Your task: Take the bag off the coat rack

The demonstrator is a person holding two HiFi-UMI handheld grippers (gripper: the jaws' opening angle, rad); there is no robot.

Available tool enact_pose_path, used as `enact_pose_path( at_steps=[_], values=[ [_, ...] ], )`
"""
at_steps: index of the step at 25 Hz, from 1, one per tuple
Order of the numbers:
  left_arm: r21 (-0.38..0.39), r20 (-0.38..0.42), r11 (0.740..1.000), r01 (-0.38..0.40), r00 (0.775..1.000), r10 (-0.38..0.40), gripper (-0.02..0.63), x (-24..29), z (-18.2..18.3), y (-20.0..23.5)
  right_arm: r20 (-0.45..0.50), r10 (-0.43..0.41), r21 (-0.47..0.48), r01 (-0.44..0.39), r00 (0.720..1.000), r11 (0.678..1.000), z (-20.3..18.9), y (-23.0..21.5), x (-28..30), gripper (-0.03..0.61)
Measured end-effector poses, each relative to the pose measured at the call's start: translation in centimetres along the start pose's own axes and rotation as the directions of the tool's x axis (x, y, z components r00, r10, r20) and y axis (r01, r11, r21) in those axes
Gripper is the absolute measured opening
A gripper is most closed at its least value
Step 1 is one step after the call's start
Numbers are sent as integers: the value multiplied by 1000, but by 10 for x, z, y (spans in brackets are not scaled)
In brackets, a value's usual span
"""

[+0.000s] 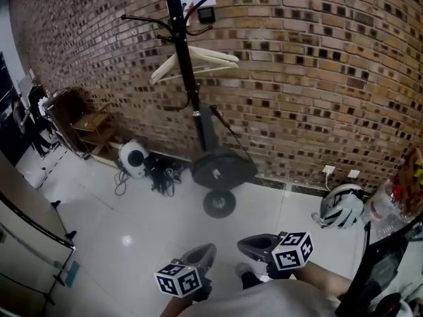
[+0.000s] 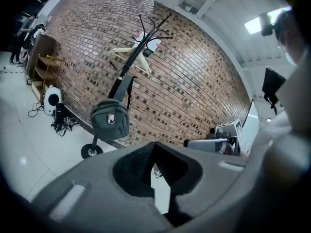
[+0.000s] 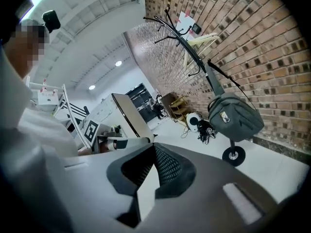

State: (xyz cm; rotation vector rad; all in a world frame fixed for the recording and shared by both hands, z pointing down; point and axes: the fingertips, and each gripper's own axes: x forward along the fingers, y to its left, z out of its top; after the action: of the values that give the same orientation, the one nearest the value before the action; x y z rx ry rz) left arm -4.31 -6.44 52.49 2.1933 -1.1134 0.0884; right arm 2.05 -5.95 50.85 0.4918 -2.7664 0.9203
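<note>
A black coat rack (image 1: 187,65) stands against the brick wall on a round base with a wheel (image 1: 219,203). A dark grey-green bag (image 1: 222,168) hangs low on its pole by a strap; it also shows in the left gripper view (image 2: 110,119) and the right gripper view (image 3: 234,116). A pale wooden hanger (image 1: 196,62) hangs higher on the rack. My left gripper (image 1: 205,252) and right gripper (image 1: 249,244) are held low and near my body, well short of the bag. Both are shut with nothing between the jaws.
A white round appliance (image 1: 134,158) and tangled black cables (image 1: 162,175) lie left of the rack base. A wooden shelf (image 1: 91,129) stands further left. A white helmet (image 1: 342,207) rests at the right by the wall, with a black frame (image 1: 384,264) nearer me.
</note>
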Motion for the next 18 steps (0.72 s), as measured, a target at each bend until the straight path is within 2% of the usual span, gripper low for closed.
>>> enact_pose_path(
  at_steps=[4, 8, 13, 18],
  values=[
    [1, 9, 1000, -21, 1000, 21, 2, 60, 64, 39, -6, -10, -36, 10, 1000, 999, 64, -66, 22, 0],
    [50, 48, 999, -14, 999, 11, 2, 101, 128, 55, 7, -32, -101, 32, 999, 994, 127, -118, 39, 0],
    [41, 56, 998, -38, 998, 36, 2, 123, 157, 83, 11, -52, -172, 53, 999, 984, 167, -154, 59, 0],
    [23, 44, 999, -38, 998, 37, 2, 142, 178, 114, 21, -30, -159, 33, 999, 987, 195, -176, 84, 0]
  ],
)
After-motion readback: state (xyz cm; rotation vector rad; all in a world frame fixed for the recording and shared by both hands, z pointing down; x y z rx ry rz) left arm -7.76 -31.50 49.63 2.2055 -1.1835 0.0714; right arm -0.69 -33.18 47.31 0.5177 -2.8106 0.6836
